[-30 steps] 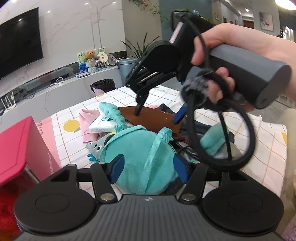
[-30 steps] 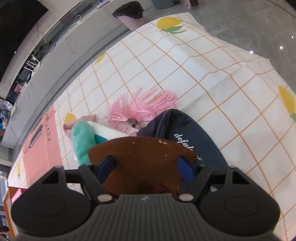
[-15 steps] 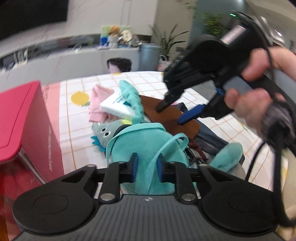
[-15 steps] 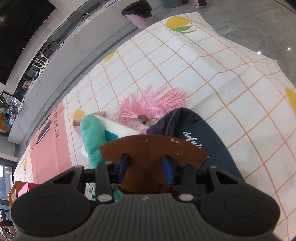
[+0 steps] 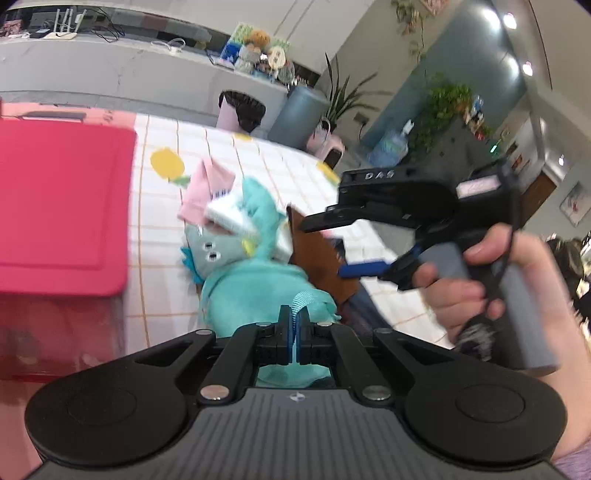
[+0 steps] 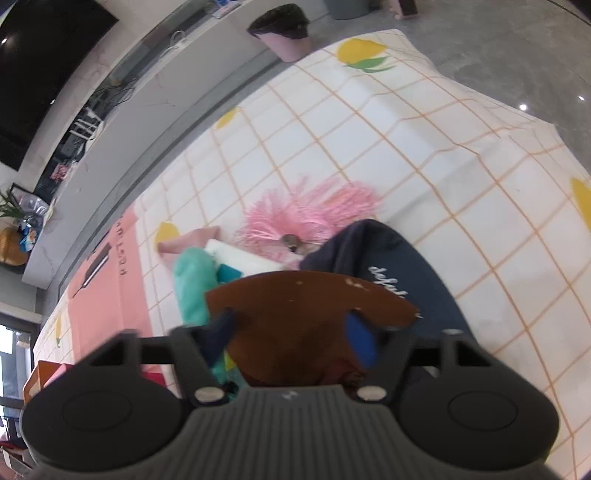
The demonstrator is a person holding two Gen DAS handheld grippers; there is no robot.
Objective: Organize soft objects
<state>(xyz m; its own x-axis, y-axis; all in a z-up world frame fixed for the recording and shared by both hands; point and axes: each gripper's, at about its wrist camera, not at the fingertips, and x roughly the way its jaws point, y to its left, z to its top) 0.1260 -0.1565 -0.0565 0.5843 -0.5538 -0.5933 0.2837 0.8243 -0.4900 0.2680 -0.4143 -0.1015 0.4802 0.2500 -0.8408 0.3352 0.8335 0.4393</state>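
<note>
My left gripper (image 5: 294, 325) is shut on the teal strap (image 5: 300, 300) of a teal plush backpack (image 5: 258, 284) with a grey face, lifted from the pile. My right gripper (image 6: 291, 330) is open, its fingers either side of a brown leather piece (image 6: 303, 314); it also shows in the left wrist view (image 5: 354, 243) to the right of the backpack. Below it lie a navy garment (image 6: 391, 266), a pink pompom (image 6: 310, 218), a white pack (image 6: 243, 256) and a pink cloth (image 6: 192, 238).
A red lidded bin (image 5: 62, 206) stands at the left on the checked lemon-print tablecloth (image 6: 424, 147). Beyond the table are a pink waste bin (image 6: 284, 33), a grey counter (image 5: 110, 74) and plants.
My left gripper has closed on the backpack strap and lifted it, swinging left toward the red bin. My right gripper narrowed, then opened again over the brown piece.
</note>
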